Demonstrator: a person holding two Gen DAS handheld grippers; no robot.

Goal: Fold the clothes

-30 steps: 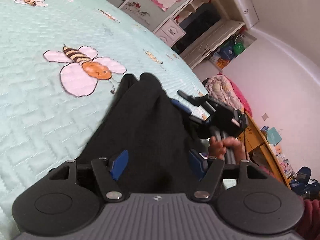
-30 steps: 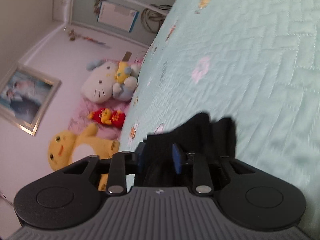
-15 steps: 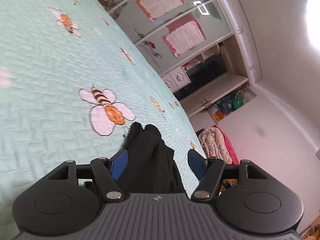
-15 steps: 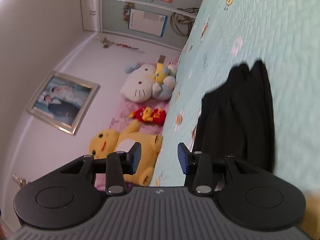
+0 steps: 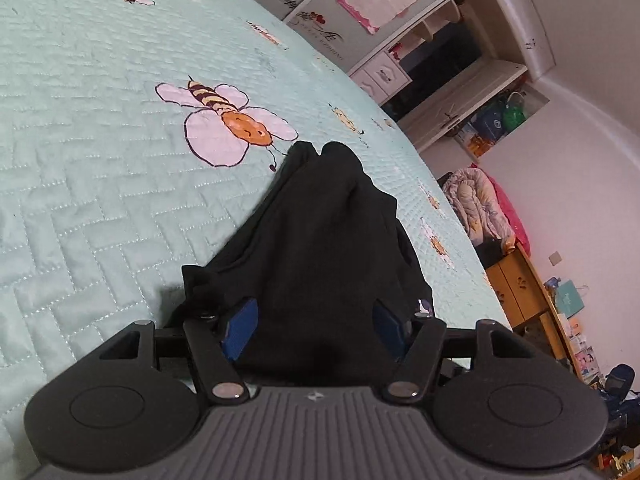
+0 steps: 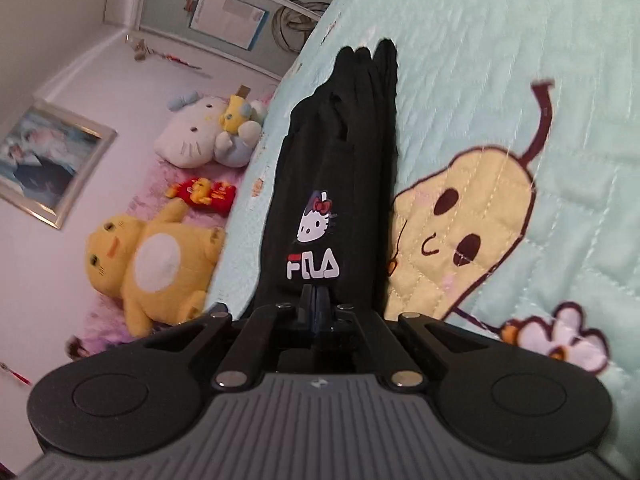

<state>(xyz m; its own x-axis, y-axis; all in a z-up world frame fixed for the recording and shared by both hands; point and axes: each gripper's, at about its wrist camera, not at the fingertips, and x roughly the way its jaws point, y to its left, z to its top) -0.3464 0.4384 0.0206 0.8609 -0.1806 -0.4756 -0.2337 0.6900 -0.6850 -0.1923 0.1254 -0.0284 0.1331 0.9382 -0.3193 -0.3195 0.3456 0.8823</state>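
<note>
A black garment (image 5: 320, 240), folded into a long narrow bundle, lies on the mint quilted bed cover (image 5: 100, 160). My left gripper (image 5: 314, 328) is open over its near end. The cloth fills the gap between the two blue pads (image 5: 240, 326) and spreads past them. In the right wrist view the same garment (image 6: 332, 152) runs away from me, with a white cat print and a FILA logo (image 6: 313, 268) facing up. My right gripper (image 6: 316, 300) is shut on the garment's near edge, just below the logo. Neither gripper shows in the other's view.
The bed cover (image 6: 500, 60) has bee (image 5: 236, 124) and pear (image 6: 460, 220) pictures. Beyond the left bed edge lie a yellow plush (image 6: 148, 260) and a white cat plush (image 6: 192, 140). On the other side are a wooden cabinet (image 5: 520, 280), rolled bedding (image 5: 480, 208) and wall shelves (image 5: 440, 60).
My right gripper swung sideways onto the garment's near edge and went from open to shut there. The left gripper tipped up, then came back down over the bundle, its jaws unchanged.
</note>
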